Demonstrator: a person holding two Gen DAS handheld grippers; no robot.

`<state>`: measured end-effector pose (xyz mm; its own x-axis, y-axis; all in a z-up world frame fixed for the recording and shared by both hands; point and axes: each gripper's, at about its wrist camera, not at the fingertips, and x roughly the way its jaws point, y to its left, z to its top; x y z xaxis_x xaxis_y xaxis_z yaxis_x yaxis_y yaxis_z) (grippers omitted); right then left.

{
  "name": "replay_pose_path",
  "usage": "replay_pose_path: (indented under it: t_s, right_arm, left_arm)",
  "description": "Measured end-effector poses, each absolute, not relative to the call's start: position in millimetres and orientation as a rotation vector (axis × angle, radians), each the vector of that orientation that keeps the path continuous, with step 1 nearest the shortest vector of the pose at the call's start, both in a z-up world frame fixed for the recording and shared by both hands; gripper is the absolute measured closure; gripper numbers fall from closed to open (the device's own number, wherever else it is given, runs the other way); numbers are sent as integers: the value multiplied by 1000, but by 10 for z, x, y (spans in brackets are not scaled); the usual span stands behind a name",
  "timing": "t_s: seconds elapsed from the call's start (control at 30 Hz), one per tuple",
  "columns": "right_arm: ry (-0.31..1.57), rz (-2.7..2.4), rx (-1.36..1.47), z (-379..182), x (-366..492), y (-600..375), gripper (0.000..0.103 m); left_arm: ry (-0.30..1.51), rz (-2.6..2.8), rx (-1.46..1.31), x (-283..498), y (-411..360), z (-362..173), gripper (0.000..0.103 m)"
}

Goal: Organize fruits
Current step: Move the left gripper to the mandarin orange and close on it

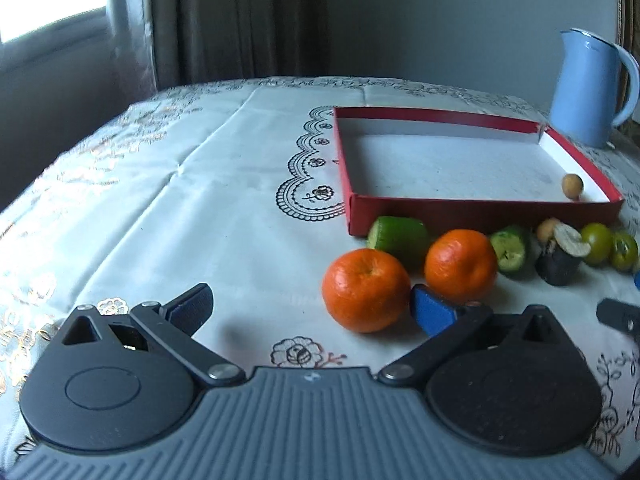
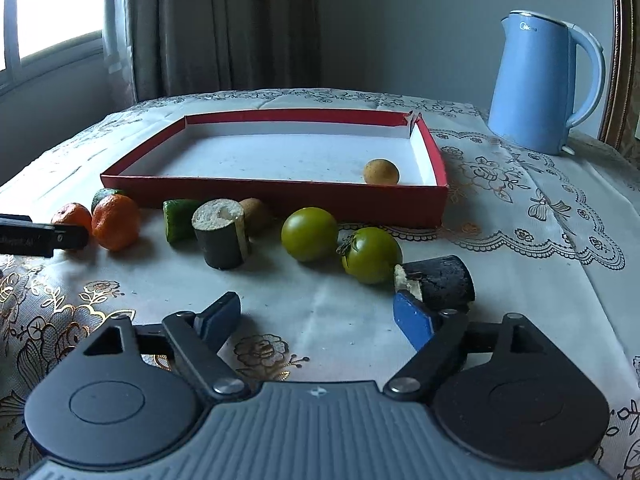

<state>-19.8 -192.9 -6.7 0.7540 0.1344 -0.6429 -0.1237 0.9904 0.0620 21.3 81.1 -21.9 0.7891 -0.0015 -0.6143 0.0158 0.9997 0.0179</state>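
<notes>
A red tray [image 1: 480,210] [image 2: 280,196] with a white floor holds one small tan fruit [image 1: 572,186] [image 2: 381,172]. In front of it lie two oranges [image 1: 366,289] [image 1: 460,266] [image 2: 115,222], green cucumber pieces [image 1: 396,236] [image 2: 179,219], a dark cylinder piece [image 2: 222,238], two green tomatoes [image 2: 309,234] [image 2: 371,255] and a second dark piece [image 2: 436,283]. My left gripper [image 1: 312,312] is open and empty, its right pad beside the near orange. My right gripper [image 2: 316,316] is open and empty, its right pad touching the second dark piece.
A blue electric kettle [image 2: 540,84] [image 1: 588,88] stands at the back right. An embroidered tablecloth [image 2: 520,208] covers the table. Curtains and a window are at the back left. The left gripper's finger [image 2: 40,236] shows at the left edge of the right wrist view.
</notes>
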Motion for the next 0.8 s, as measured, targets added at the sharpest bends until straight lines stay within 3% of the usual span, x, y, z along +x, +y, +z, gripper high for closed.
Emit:
replay_pose_path:
  t_s: [0.3,0.53,0.8]
  right_arm:
    - [710,122,12,-77,-182,-1933,13]
    - [711,118,13,-77,-180,-1932,11]
    - [712,118,12,-79,-179,-1931,11]
  left_arm:
    - [647,2,32,317,788,-276,0]
    - [645,-34,11,299,791,-267,13]
    - [650,-34,-10,285,795,-253,16]
